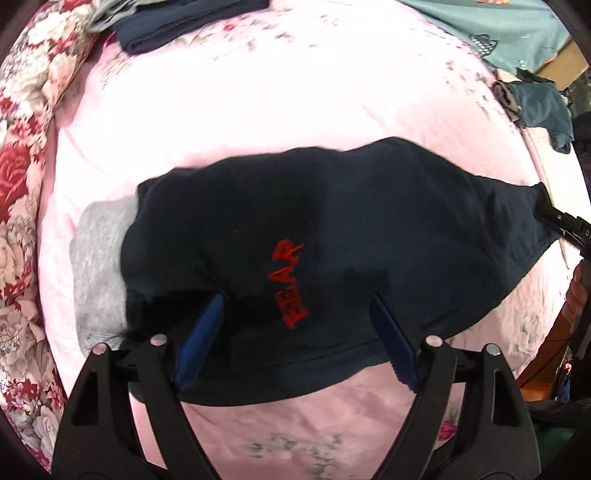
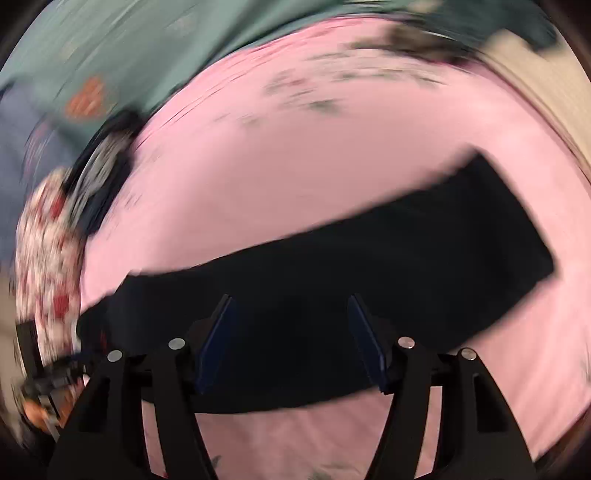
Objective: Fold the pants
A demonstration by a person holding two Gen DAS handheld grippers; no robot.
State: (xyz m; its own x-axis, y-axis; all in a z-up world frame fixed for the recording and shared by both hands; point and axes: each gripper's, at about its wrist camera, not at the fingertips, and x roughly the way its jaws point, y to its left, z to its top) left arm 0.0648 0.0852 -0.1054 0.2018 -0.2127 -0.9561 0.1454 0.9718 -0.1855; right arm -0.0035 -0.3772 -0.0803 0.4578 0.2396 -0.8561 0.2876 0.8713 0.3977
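The left gripper (image 1: 295, 332) and right gripper (image 2: 291, 332) are held spread apart, empty. The soft, limp navy cotton pants (image 1: 332, 229) with a grey waistband (image 1: 98, 273) are best taken at corners.

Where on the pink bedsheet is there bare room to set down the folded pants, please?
Bare pink bedsheet lies beyond the navy pants, short of the folded dark clothes. The right edge is crowded by a teal garment; the floral quilt borders the left.

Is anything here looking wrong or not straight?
Only one thing: the dark pants lie bunched and crooked on the pink sheet, their grey waistband sticking out at one end. Nothing looks spilled or damaged.
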